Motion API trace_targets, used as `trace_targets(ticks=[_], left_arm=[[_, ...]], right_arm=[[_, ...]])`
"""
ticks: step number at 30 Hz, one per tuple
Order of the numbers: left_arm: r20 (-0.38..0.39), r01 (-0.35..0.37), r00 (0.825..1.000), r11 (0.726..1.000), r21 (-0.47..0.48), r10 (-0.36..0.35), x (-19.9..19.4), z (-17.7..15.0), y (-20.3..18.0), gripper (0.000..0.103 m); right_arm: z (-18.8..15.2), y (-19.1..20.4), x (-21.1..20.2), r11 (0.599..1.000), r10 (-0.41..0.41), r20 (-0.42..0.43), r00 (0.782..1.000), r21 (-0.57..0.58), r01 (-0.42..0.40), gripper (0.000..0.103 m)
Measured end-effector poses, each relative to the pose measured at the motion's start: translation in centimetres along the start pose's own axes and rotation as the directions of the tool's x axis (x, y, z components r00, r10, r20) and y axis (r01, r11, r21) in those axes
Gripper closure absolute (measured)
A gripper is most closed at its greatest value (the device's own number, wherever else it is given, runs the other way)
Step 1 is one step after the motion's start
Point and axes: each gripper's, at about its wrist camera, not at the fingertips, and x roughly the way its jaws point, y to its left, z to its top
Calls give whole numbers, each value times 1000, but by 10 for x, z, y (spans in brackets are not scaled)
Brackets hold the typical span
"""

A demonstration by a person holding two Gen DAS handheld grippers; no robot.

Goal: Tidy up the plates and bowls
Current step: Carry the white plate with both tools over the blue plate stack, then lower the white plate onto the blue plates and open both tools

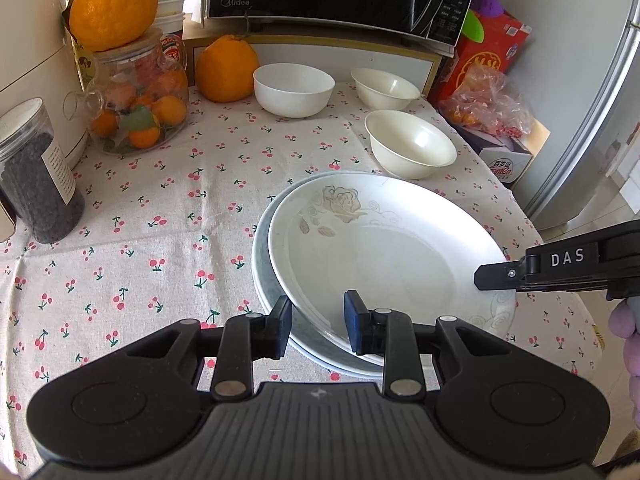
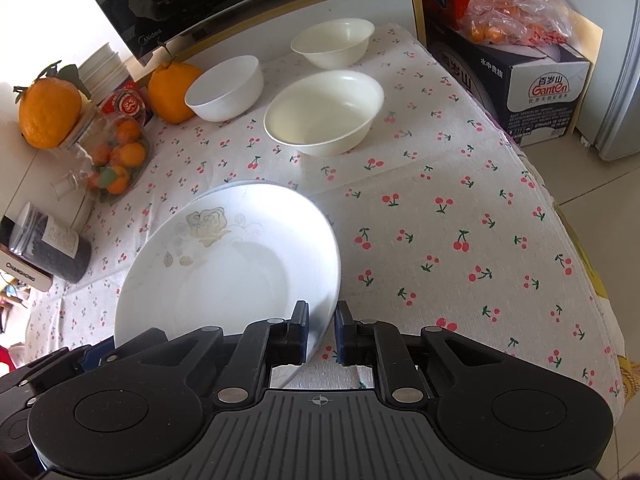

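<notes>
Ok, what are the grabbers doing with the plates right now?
Both grippers clamped on the flowered plate: left gripper on the near rim, right gripper on its side edge. Plate tilted over a second plate. Three bowls behind, clear.

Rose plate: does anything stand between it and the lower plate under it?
Nothing visible does. The rose plate lies tilted directly over the lower plate, its rim held by the right gripper.

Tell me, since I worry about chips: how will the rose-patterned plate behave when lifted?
The rose plate looks glazed, so probably slippery in the right gripper at its rim. Likely stiff and breakable. It sits skewed on the lower plate, so may scrape.
</notes>
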Motion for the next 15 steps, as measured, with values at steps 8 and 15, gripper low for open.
trace_targets(ticks=[8,15], left_arm=[[0,-32,999,999,25,32,-1,0,-1,77],[-7,-72,997,995,64,72,1,-2,-1,81]], right_arm=[[0,-5,-2,999,21,-12,1000,51,-20,93],[1,-4,-5,999,14,3,1000,45,-14,95]])
